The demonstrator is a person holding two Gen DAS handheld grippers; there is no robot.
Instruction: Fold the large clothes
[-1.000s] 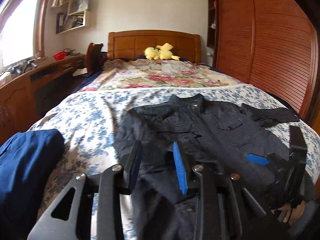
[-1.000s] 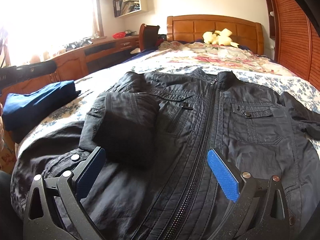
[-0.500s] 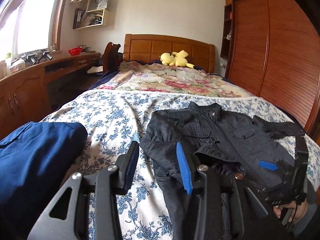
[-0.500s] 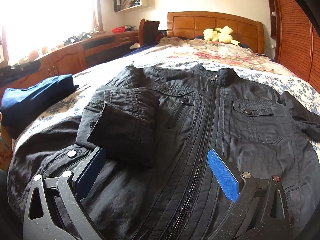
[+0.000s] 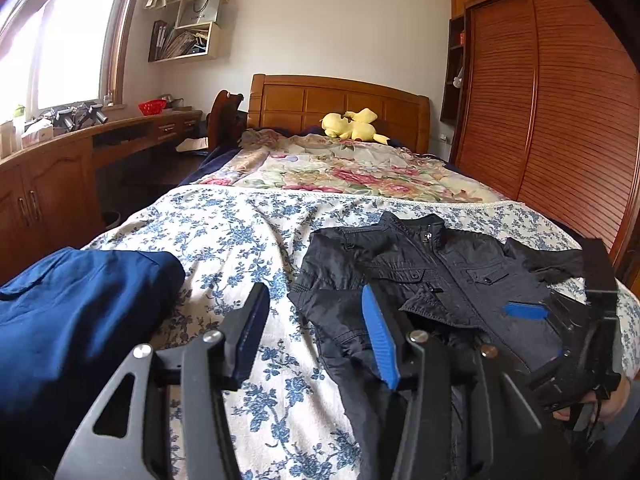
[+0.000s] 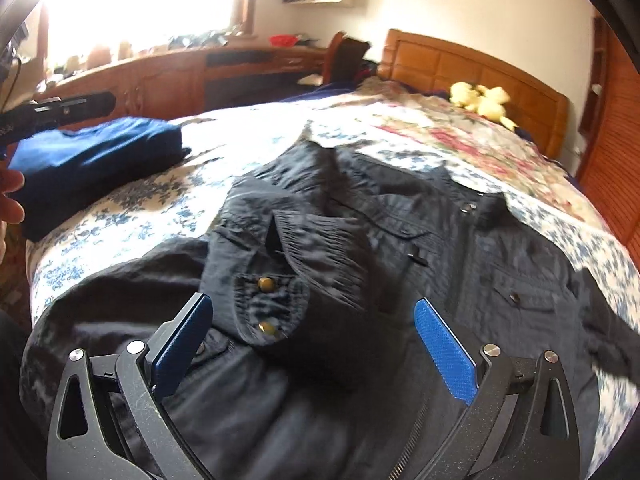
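Black jacket (image 6: 400,248) flat on the bed (image 5: 248,232), one sleeve (image 6: 288,264) folded loosely across the chest, left gripper (image 5: 316,332) just opened and right gripper (image 6: 312,352) wide, both empty: risk of sleeve sliding back, unpinned.

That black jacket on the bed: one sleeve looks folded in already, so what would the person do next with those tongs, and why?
Probably reach the right tongs toward the other sleeve and fold it in. The near sleeve's cuff already lies across the black jacket, while that far sleeve still sticks out on the bedspread. Both tongs are open and empty; the left tongs have just been opening.
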